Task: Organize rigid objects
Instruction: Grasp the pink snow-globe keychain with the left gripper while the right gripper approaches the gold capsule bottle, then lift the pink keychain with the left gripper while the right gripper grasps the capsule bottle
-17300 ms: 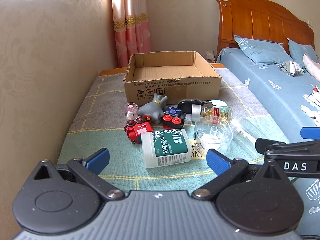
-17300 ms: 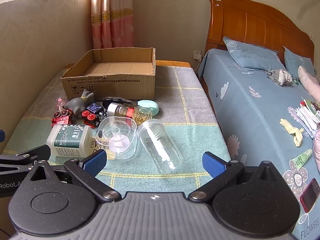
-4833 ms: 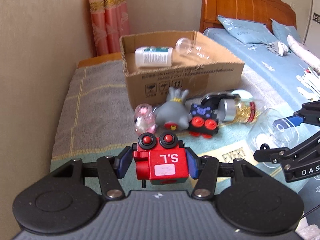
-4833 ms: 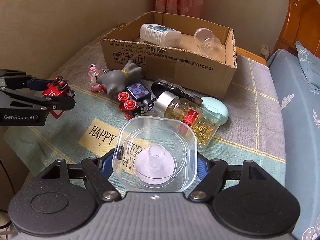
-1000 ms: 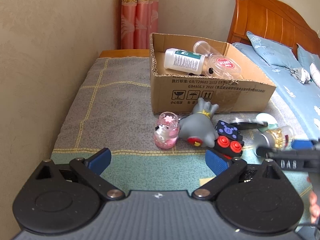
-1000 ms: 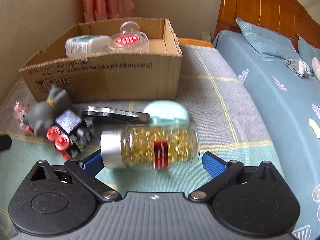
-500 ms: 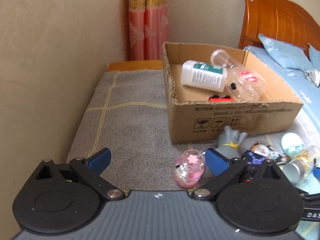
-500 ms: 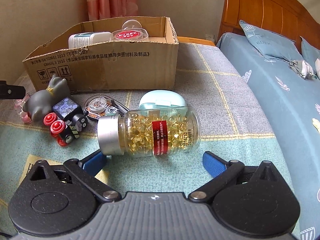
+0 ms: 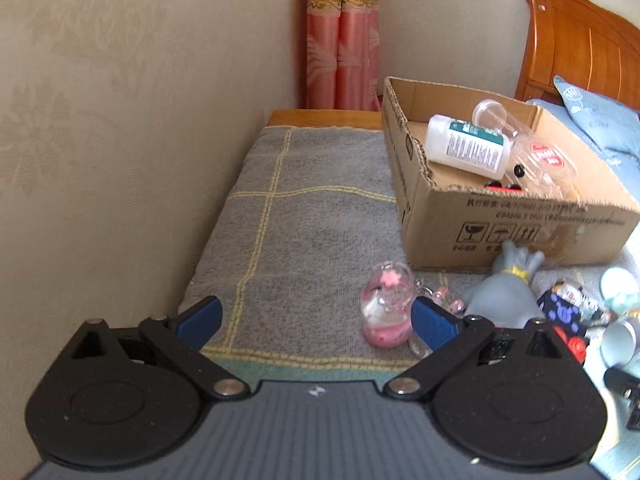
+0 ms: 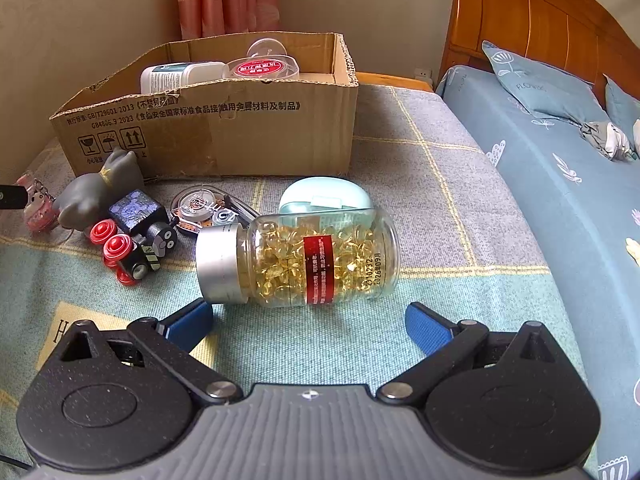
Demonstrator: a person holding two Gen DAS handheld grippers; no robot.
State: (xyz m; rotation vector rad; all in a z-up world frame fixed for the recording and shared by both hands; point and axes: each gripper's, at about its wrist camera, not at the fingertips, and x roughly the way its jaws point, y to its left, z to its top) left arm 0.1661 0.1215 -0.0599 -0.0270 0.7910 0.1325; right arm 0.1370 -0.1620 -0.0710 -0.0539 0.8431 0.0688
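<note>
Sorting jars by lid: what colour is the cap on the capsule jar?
Silver, on the clear glass jar of golden capsules; clearest in the right wrist view.

Both tongs share one build. The left tongs (image 9: 316, 316) have a ribbed dark grey body with a small white mark at its front edge, two round matte-black discs, black linkage arms pinned by silver screws, triangular cut-outs, and blue finger pads (image 9: 199, 316). The right tongs (image 10: 308, 322) match, with blue pads (image 10: 426, 326) too.
</note>
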